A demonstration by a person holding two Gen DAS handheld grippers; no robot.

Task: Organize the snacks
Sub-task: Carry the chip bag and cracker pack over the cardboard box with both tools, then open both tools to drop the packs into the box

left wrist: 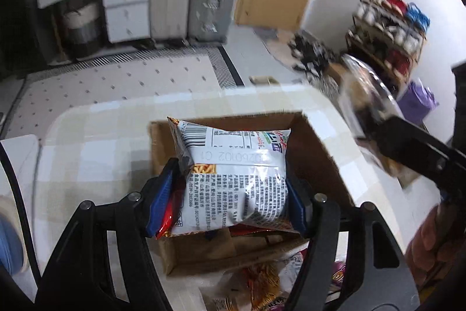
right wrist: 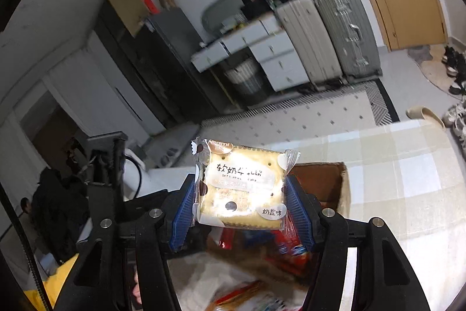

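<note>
My left gripper [left wrist: 233, 194] is shut on a silver and white noodle snack packet [left wrist: 233, 174], held over the open cardboard box [left wrist: 317, 145] on the checked tablecloth. A red packet [left wrist: 250, 229] lies in the box under it. My right gripper [right wrist: 241, 203] is shut on a clear-wrapped cracker sandwich packet [right wrist: 241, 188], held above the same box [right wrist: 343, 188], which holds red packets [right wrist: 291, 249]. The right gripper also shows in the left wrist view [left wrist: 372, 118], blurred, at the right.
More loose snack packets [left wrist: 262, 284] lie on the table in front of the box. The table [right wrist: 407, 165] has a checked cloth and a rounded far edge. Beyond it are a rug, suitcases [right wrist: 329, 40], drawers, a door and a shoe rack [left wrist: 387, 31].
</note>
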